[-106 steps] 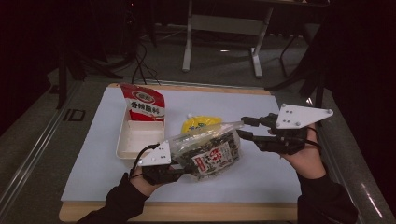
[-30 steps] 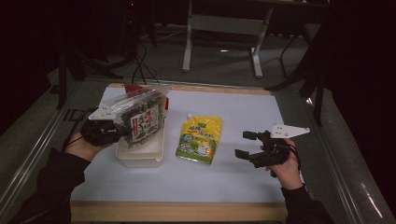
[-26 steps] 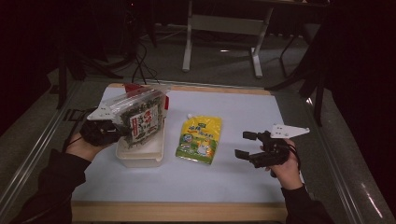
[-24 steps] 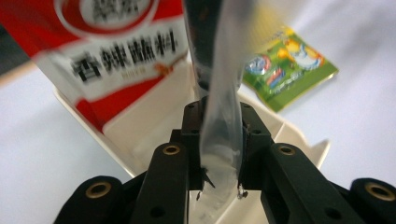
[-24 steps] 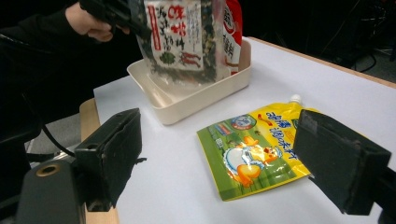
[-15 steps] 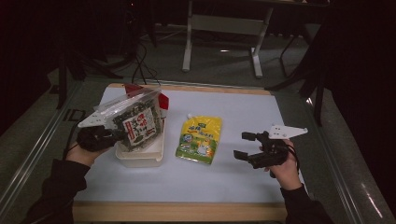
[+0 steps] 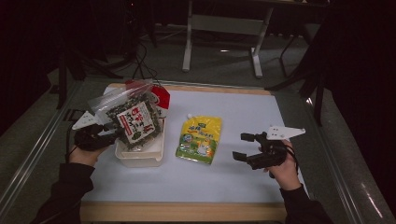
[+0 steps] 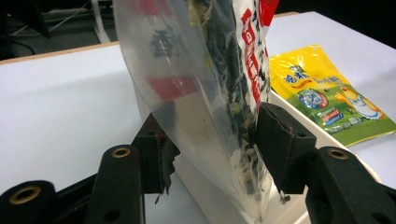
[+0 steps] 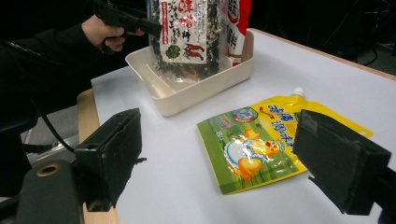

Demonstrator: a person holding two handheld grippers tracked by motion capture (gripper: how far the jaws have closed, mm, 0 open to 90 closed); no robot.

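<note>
- Left gripper (image 8: 210,144) just been opening up, fingers (image 8: 280,140) spread either side of the seaweed bag (image 8: 210,93), one pad right against it, the other a bit off.
- Bag standing upright between those fingers, bottom end down in the white tray (image 7: 140,156), red packet (image 7: 161,98) just behind.
- Right gripper (image 7: 245,147) hovering over the worktop (image 7: 243,112), fingers spread wide, nothing between.
- Yellow pouch (image 9: 252,144) lying flat just ahead of the right fingers.
</note>
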